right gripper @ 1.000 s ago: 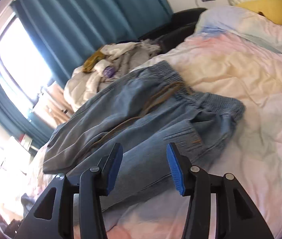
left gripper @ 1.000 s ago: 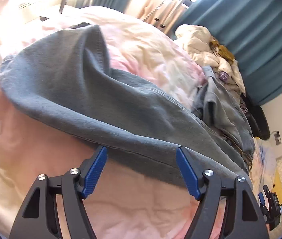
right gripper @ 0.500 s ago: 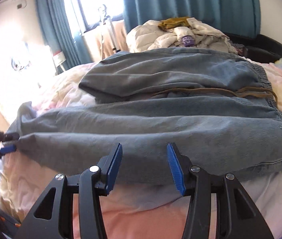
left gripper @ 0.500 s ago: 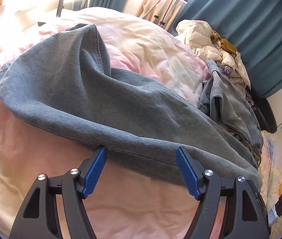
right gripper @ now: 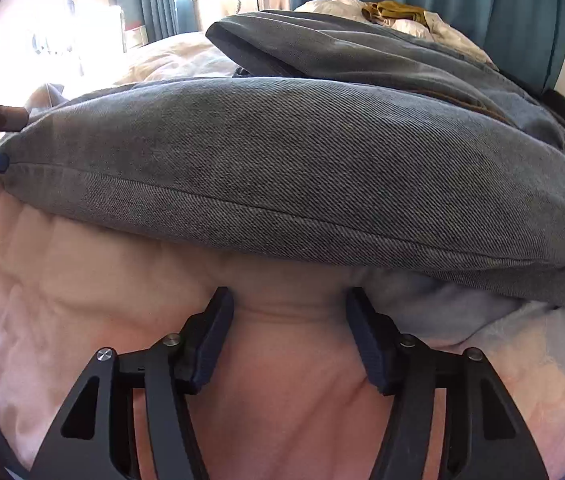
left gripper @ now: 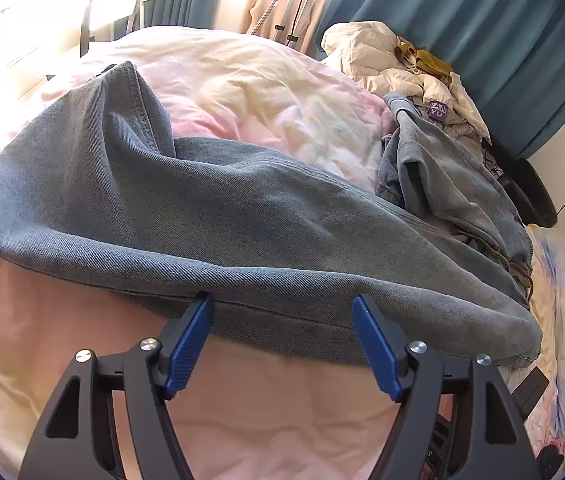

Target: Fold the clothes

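while opening, right gripper (right gripper: pixel 288 306) seemingly presses duvet (right gripper: pixel 282 380).

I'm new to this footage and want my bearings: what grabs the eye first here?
A big pair of grey-blue jeans sprawls across the pale pink duvet and fills both views. The left gripper and right gripper both sit open at the jeans' near edge, the right one's jaws opening with only duvet between them. Behind, a heap of clothes lies against teal curtains.

Rumpled blue-grey jeans (left gripper: pixel 242 216) across bed
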Motion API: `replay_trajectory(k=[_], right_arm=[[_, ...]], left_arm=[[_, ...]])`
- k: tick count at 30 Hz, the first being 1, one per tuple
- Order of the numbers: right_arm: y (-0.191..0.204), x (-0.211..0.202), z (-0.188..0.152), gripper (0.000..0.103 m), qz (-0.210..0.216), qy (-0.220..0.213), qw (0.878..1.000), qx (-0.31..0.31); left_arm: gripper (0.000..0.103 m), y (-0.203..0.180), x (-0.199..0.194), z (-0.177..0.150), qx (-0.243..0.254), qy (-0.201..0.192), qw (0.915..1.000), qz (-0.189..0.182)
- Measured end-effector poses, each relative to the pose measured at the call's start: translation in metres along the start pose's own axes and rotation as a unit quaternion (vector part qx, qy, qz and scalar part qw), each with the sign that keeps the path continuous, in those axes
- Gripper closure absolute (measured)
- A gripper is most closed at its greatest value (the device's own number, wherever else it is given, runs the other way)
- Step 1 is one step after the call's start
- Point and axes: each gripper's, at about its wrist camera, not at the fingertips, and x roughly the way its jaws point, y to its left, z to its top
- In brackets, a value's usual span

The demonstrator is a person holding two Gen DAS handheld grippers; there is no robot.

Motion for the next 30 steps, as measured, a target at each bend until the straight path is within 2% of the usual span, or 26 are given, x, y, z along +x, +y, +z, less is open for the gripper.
replay_trajectory(k=[2,4,8,16,30], right_arm=[[-0.003,-0.001,-0.004,0.027,-0.015,-0.003,1.000,0.010],[-0.007,-0.001,-0.007,0.023,-0.020,-0.004,0.999,0.025],[-0.015,-0.001,-0.011,0.022,-0.010,-0.004,0.999,0.040],[-0.038,-0.002,-0.019,0.020,0.042,-0.013,0.996,0.073],[-0.048,-0.005,-0.025,0.018,0.045,-0.014,0.996,0.073]], left_arm=[[0.030,0.000,-0.001,-0.001,-0.001,0.000,1.0000,-0.004],[0.030,0.001,-0.002,-0.002,-0.002,-0.001,1.0000,-0.006],[0.030,0.003,-0.004,-0.002,-0.006,-0.002,0.9999,-0.009],[0.030,0.001,-0.003,-0.002,-0.004,-0.001,0.9999,-0.013],[0.030,-0.004,0.000,-0.004,0.006,0.000,0.9999,-0.015]])
